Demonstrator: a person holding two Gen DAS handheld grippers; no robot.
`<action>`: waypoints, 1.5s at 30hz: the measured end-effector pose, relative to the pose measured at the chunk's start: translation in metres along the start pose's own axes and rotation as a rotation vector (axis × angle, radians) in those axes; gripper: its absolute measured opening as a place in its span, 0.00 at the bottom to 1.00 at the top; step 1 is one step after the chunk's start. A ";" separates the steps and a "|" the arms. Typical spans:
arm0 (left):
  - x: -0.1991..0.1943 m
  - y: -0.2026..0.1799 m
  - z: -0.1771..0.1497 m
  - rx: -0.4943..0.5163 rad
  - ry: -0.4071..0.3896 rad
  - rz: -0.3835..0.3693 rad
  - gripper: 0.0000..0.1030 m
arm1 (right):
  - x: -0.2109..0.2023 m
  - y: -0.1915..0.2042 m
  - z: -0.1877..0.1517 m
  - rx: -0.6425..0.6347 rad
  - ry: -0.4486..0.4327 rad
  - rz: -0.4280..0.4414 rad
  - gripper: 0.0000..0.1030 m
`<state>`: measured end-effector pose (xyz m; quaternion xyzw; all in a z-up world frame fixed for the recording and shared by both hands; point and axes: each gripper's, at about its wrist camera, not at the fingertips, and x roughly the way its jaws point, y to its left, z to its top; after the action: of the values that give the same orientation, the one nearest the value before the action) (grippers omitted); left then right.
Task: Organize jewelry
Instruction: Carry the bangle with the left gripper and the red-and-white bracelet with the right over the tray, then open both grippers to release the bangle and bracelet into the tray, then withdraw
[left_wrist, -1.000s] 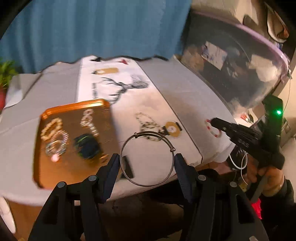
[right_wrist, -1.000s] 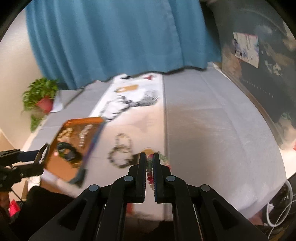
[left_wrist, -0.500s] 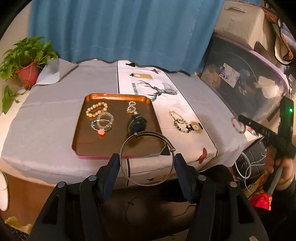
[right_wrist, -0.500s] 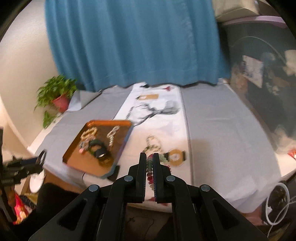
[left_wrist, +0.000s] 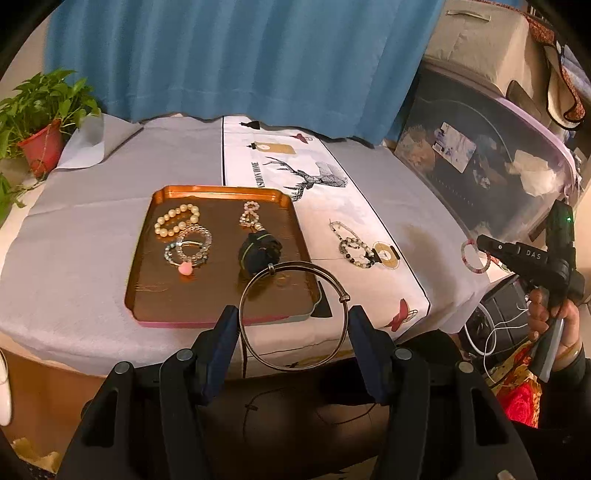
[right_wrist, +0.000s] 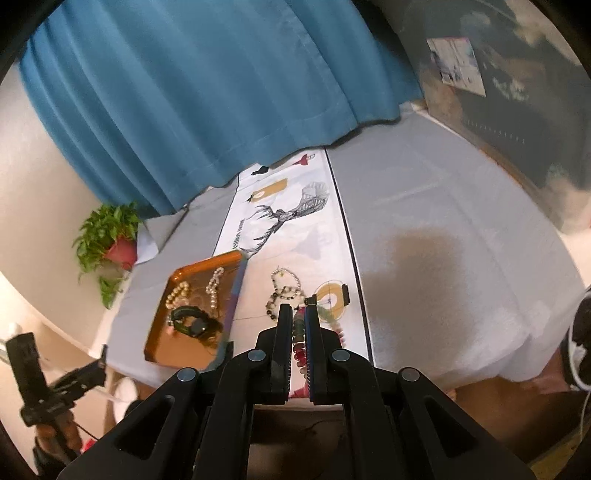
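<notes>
Bare grey cloth (left_wrist: 399, 192) right of runner, tray (left_wrist: 146, 236) crowded, beads (left_wrist: 354, 245) between

Table (left_wrist: 74, 258) covered in grey cloth, white printed runner (left_wrist: 332, 206) with deer motif down the middle. Copper tray (left_wrist: 142, 258) lies on cloth, its right edge on the runner. Dark beaded bracelet (left_wrist: 352, 245) lies on runner right of tray, just beside a gold disc print.

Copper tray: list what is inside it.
The tray holds a pearl bracelet, clear bead bracelets with a pink heart, a beaded pendant and a dark watch. The bangle in the left gripper covers its near right corner.
</notes>
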<state>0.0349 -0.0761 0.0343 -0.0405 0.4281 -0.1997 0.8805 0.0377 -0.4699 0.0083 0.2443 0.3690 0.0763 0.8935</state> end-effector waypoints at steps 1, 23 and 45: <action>0.002 -0.001 0.001 0.001 0.002 -0.001 0.54 | 0.000 -0.001 0.000 0.001 0.000 -0.004 0.07; -0.026 0.062 0.001 -0.067 -0.085 0.136 0.54 | 0.052 0.184 -0.052 -0.404 0.056 0.078 0.07; 0.085 0.121 0.044 -0.089 0.019 0.126 0.54 | 0.214 0.207 -0.011 -0.415 0.134 -0.003 0.07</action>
<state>0.1548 -0.0023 -0.0301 -0.0507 0.4465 -0.1249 0.8846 0.1923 -0.2184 -0.0290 0.0491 0.4045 0.1652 0.8981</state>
